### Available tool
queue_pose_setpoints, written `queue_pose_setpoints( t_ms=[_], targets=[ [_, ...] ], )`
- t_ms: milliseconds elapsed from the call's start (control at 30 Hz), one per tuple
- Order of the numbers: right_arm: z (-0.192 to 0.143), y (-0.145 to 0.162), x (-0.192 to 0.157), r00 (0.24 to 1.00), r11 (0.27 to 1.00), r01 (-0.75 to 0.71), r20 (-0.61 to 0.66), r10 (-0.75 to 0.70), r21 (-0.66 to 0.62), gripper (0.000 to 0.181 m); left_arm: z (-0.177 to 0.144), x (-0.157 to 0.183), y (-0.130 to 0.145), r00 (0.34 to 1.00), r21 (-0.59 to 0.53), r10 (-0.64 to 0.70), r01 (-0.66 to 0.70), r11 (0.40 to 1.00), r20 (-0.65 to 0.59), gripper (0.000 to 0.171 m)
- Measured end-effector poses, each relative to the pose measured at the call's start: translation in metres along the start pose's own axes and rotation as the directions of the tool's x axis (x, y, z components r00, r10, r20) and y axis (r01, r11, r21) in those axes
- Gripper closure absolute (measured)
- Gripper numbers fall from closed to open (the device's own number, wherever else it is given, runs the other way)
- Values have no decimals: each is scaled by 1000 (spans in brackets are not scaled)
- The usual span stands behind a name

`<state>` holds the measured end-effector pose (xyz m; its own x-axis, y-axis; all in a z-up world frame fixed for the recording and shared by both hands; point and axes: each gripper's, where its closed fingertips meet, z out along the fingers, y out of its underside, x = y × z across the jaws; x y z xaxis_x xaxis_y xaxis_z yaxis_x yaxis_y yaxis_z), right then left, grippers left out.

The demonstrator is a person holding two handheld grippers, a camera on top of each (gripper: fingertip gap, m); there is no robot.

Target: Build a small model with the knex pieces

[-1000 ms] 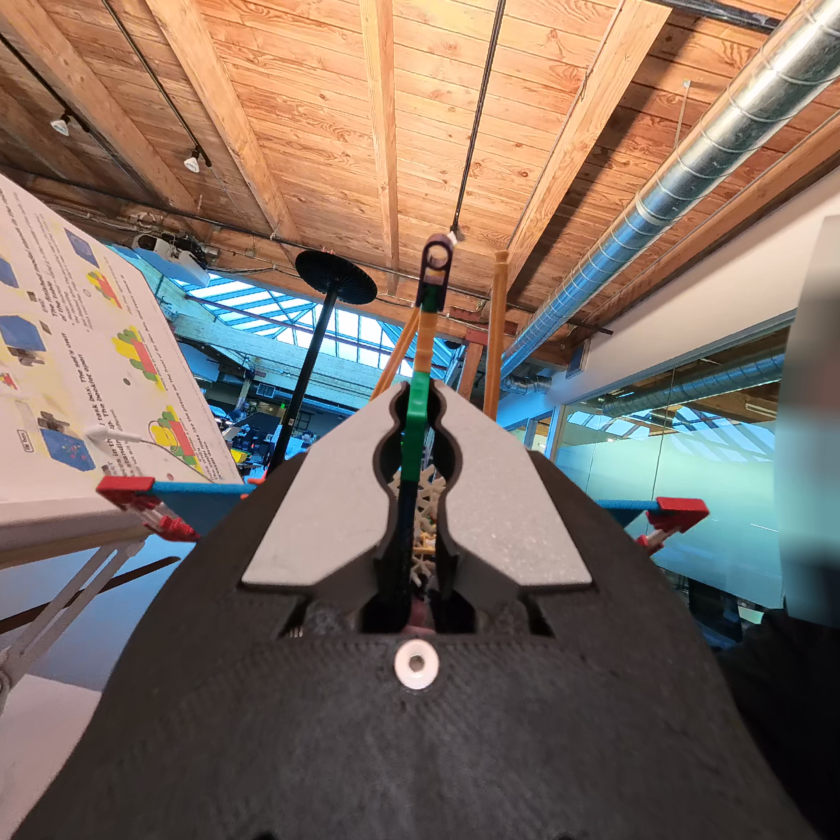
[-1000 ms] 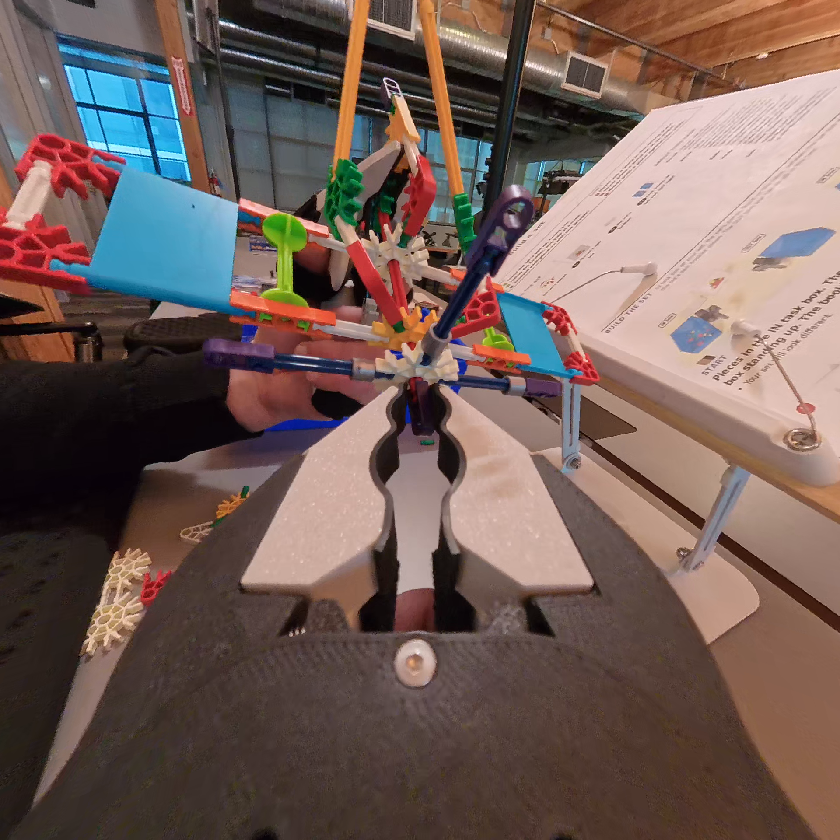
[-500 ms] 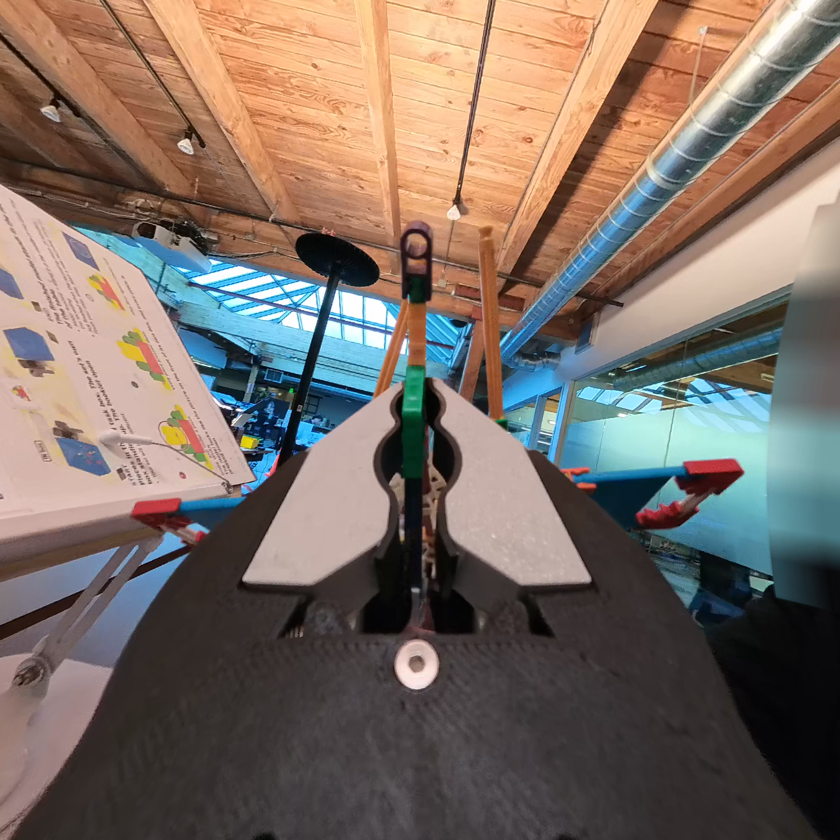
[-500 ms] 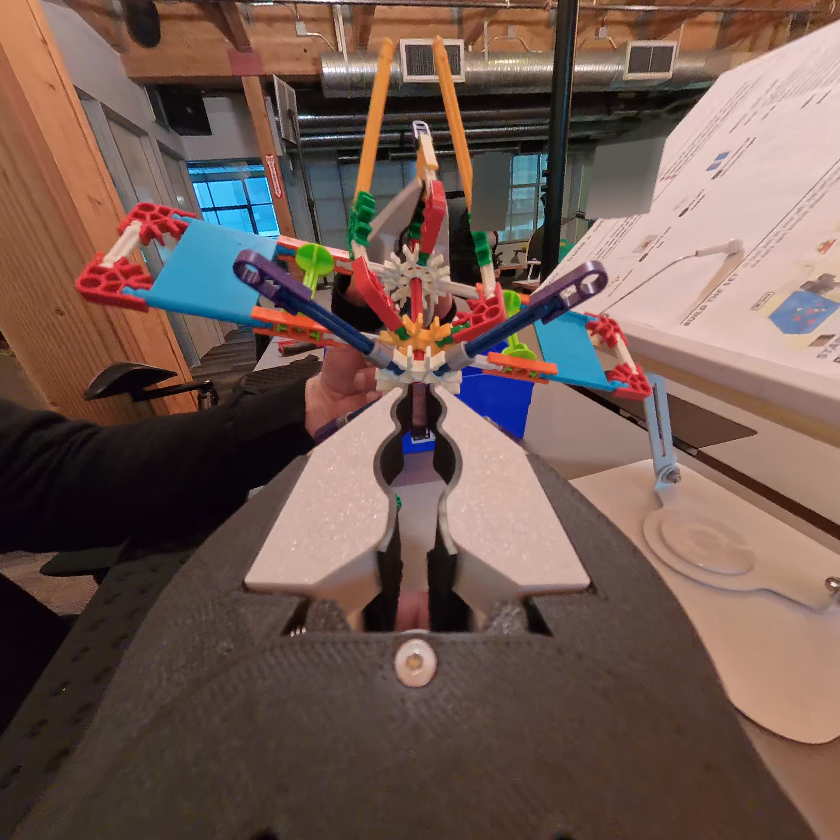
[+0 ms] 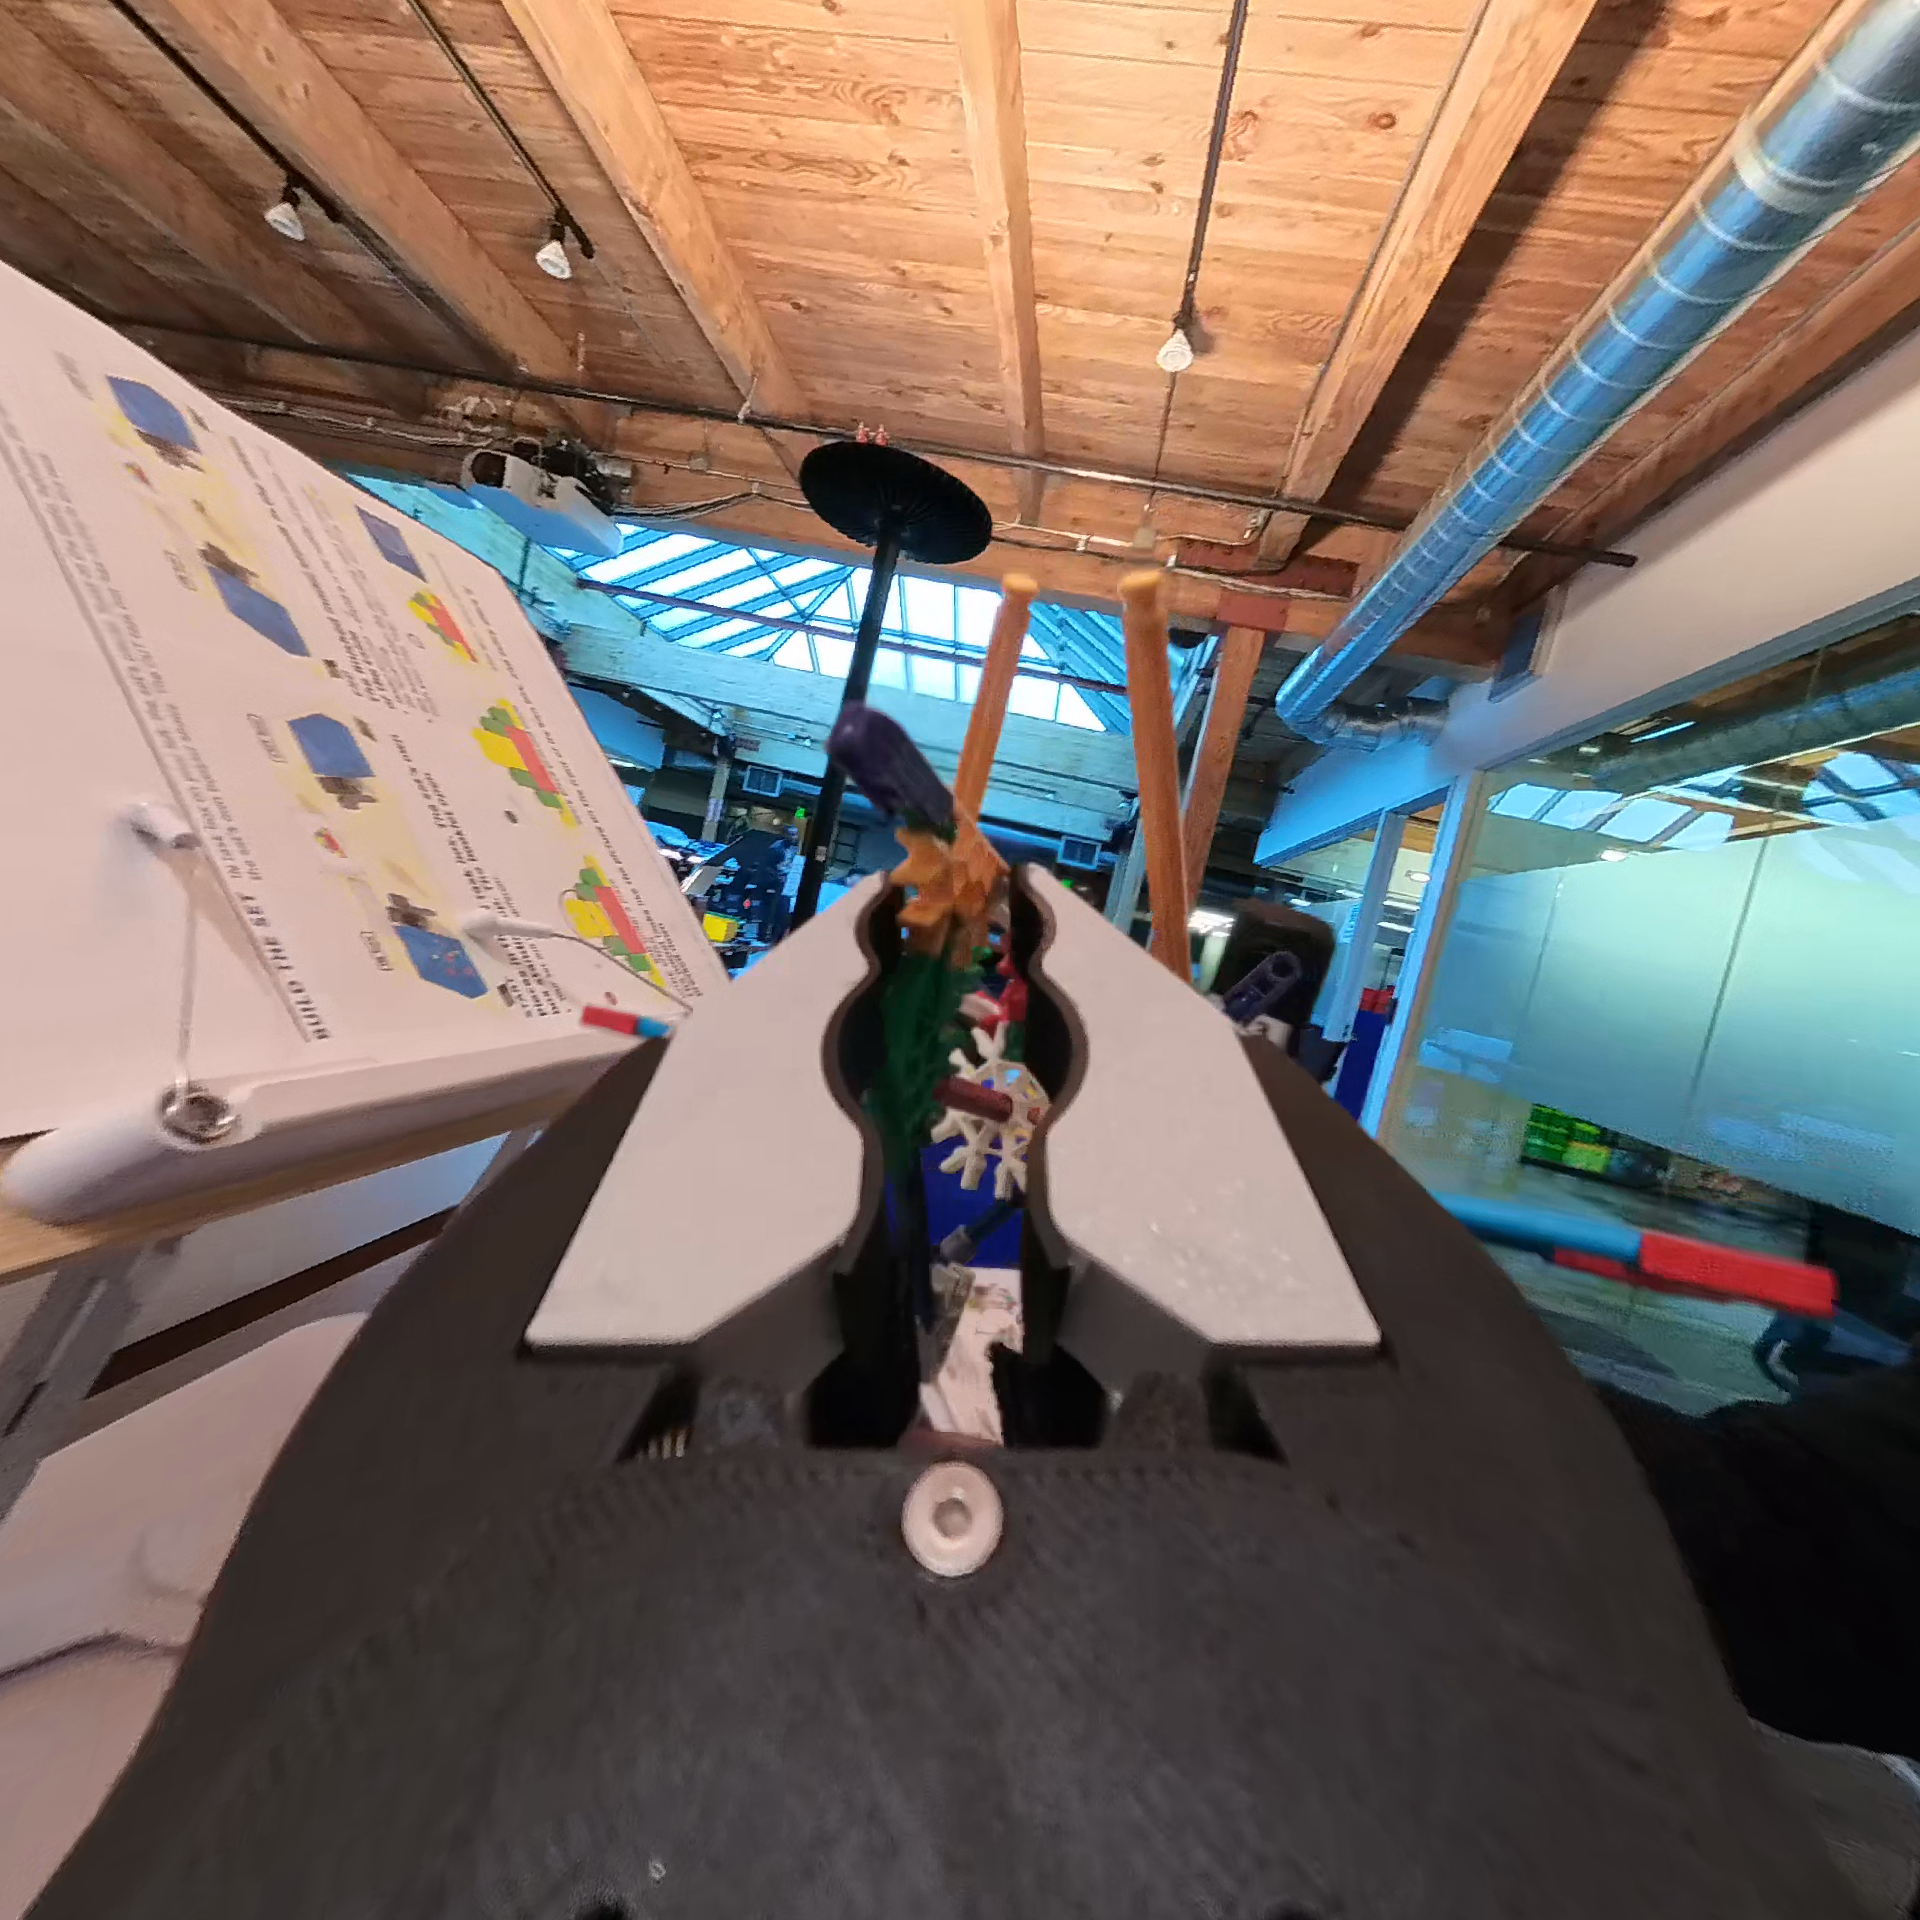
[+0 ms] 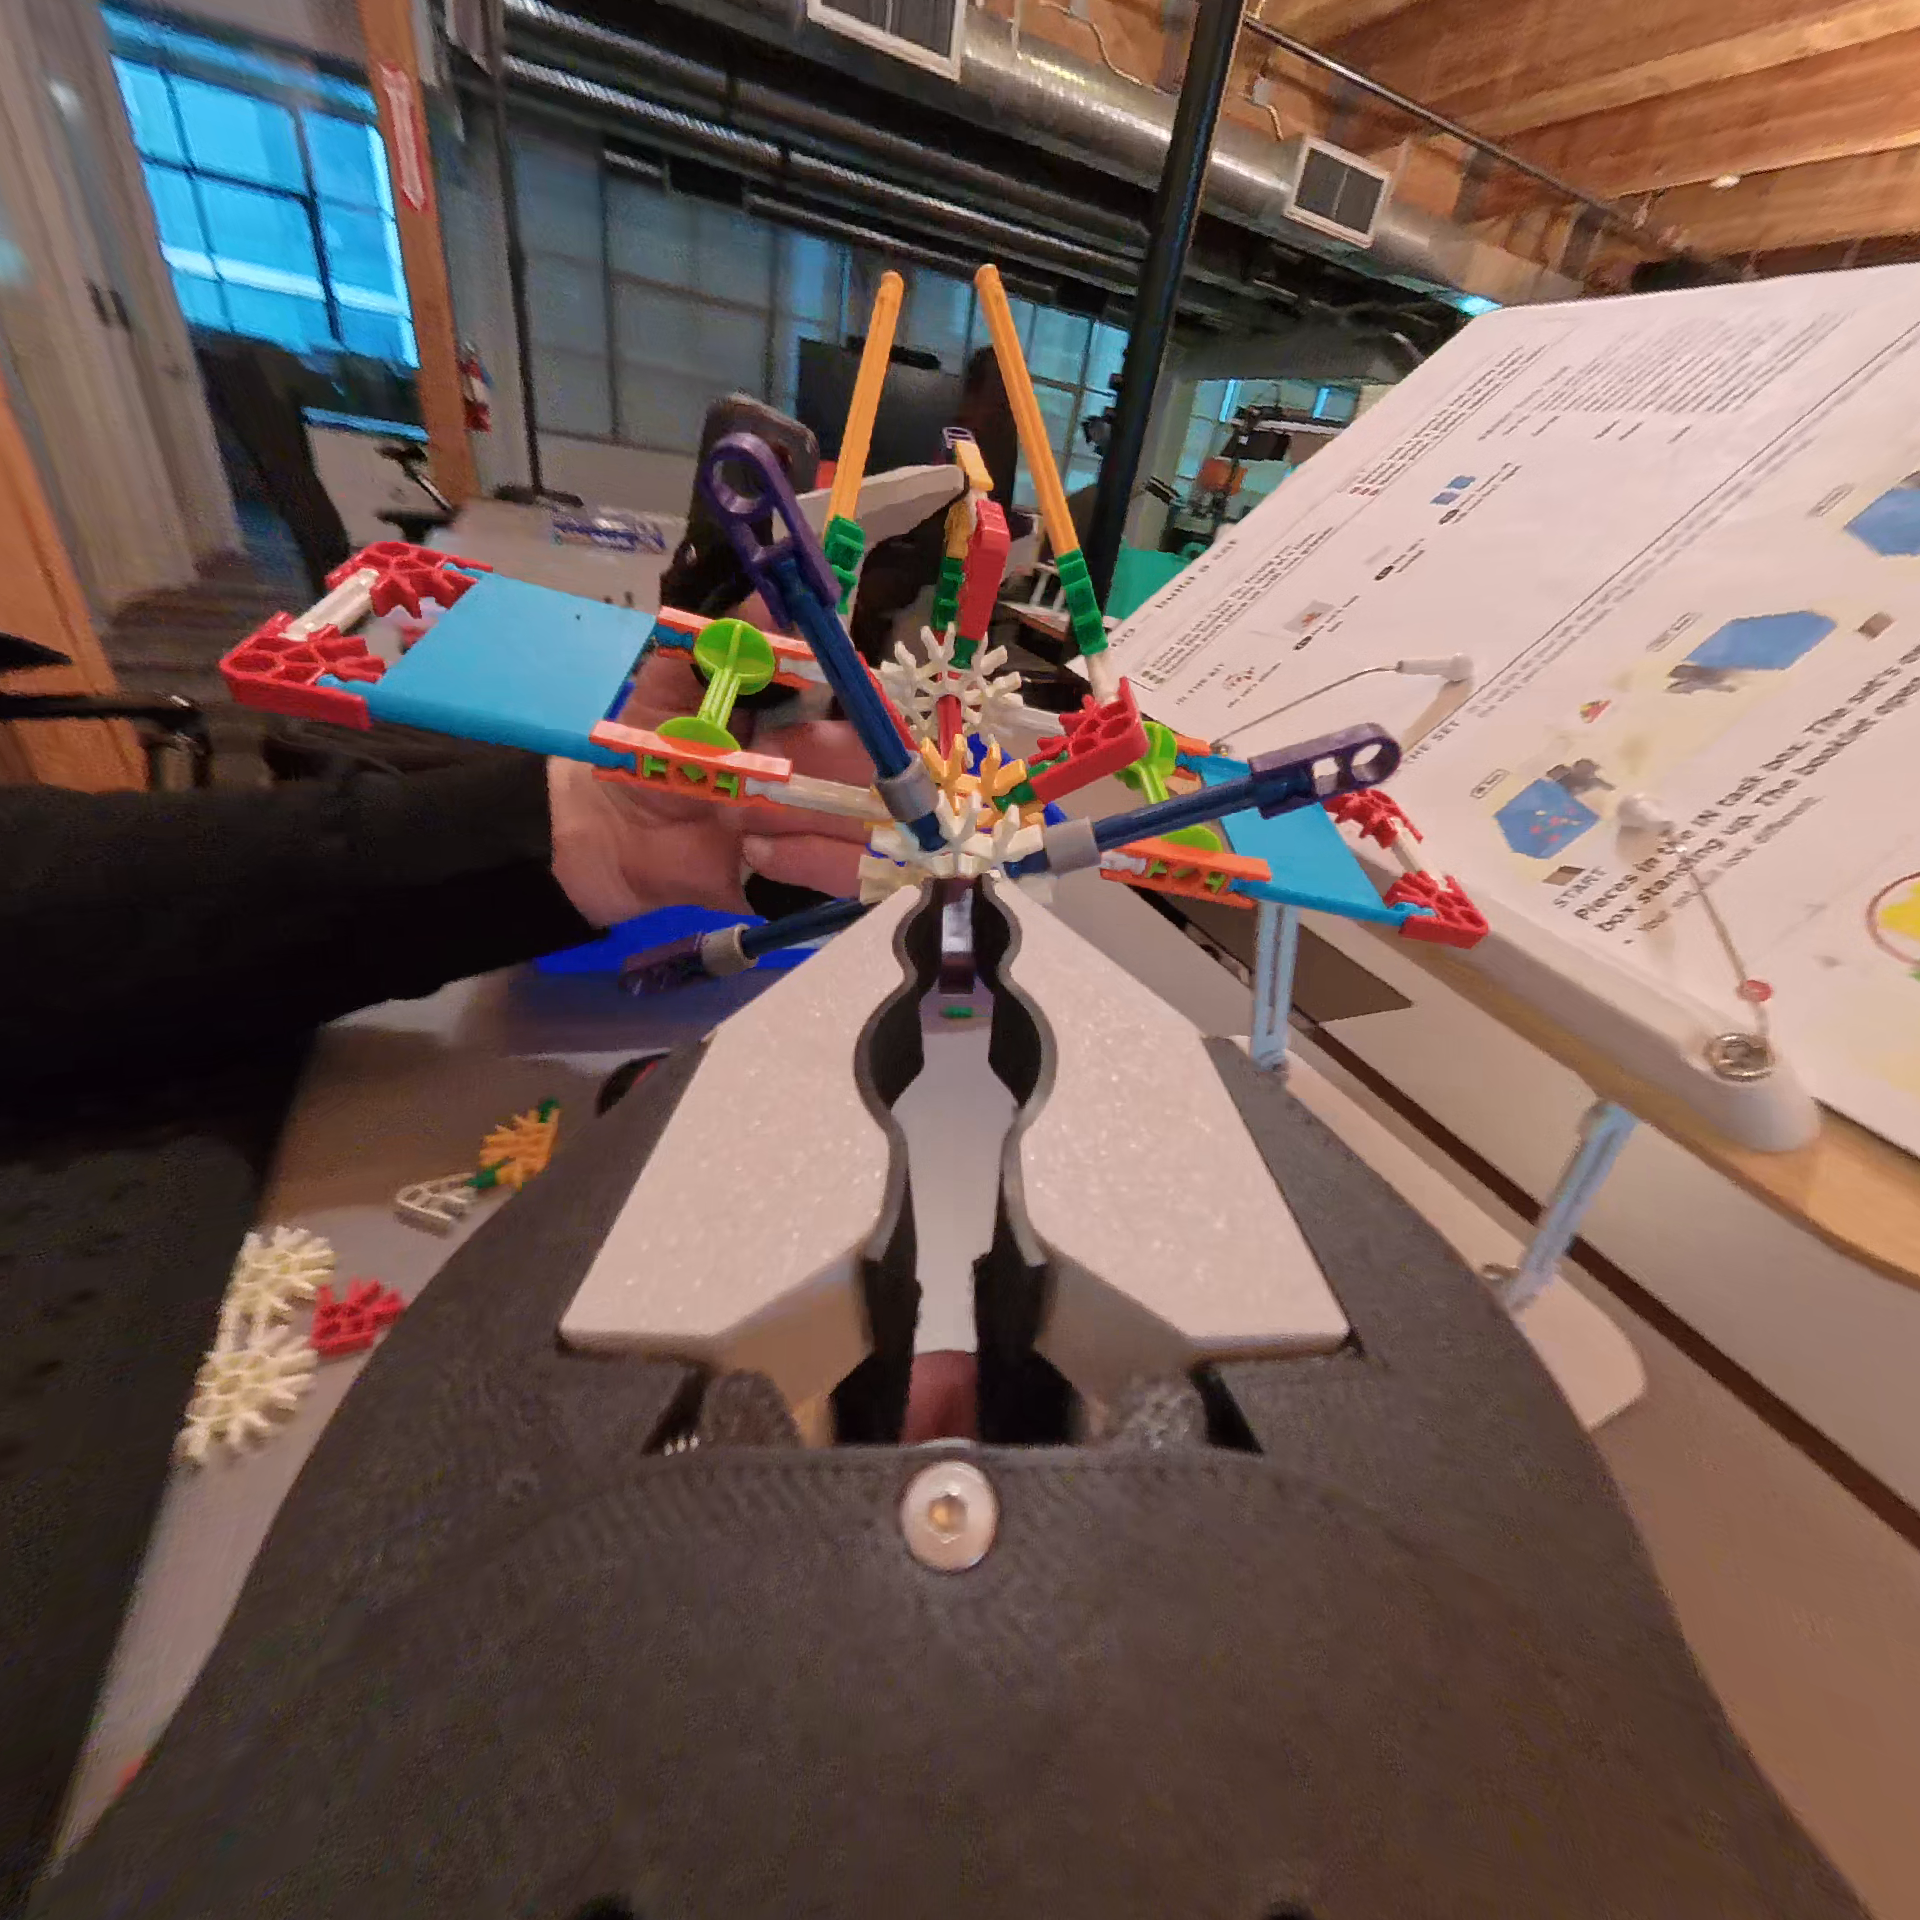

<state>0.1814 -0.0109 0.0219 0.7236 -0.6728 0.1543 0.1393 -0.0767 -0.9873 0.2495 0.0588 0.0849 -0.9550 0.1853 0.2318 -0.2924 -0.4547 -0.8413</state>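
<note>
The jaws of the left gripper (image 5: 951,883) stand a little apart, with the orange and green parts of the toy model (image 6: 935,727) between them; whether they pinch it I cannot tell. The right gripper (image 6: 951,894) is clenched on the model's purple piece, under the white hub. The model hangs above the table (image 6: 1039,987), free all around. Only the right wrist view shows loose connectors (image 6: 260,1340) near the table's left edge, and a hand (image 6: 665,831). The slanted instruction board (image 6: 1621,665) stands just beside the model.

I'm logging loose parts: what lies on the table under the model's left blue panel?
Below the blue panel, on the table: two white snowflake connectors, a red connector and an orange one. A dark sleeve hides the rest.
</note>
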Motion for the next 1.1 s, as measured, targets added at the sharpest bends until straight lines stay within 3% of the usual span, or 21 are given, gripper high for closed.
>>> queue_pose_setpoints(
  t_ms=[200, 333, 700, 1100],
  targets=[
    [0, 5, 3, 992, 993, 108, -61, -111, -58, 178, -8, -19, 2, 996, -32, 21, -18, 999, 92, 147],
    [-1, 5, 0, 990, 990, 130, -45, -133, -61, 179, -10, -19, 2, 996, -43, 22, -19, 999, 84, 148],
    [-8, 13, 8, 999, 998, 46, -19, -47, -45, 179, -24, -46, -3, 972, -16, -14, 18, 1000, 235, 142],
    [-14, 22, 7, 996, 998, -50, 76, 52, -23, 179, -16, -26, 14, 991, -125, 10, 8, 992, 136, 151]
  ],
)
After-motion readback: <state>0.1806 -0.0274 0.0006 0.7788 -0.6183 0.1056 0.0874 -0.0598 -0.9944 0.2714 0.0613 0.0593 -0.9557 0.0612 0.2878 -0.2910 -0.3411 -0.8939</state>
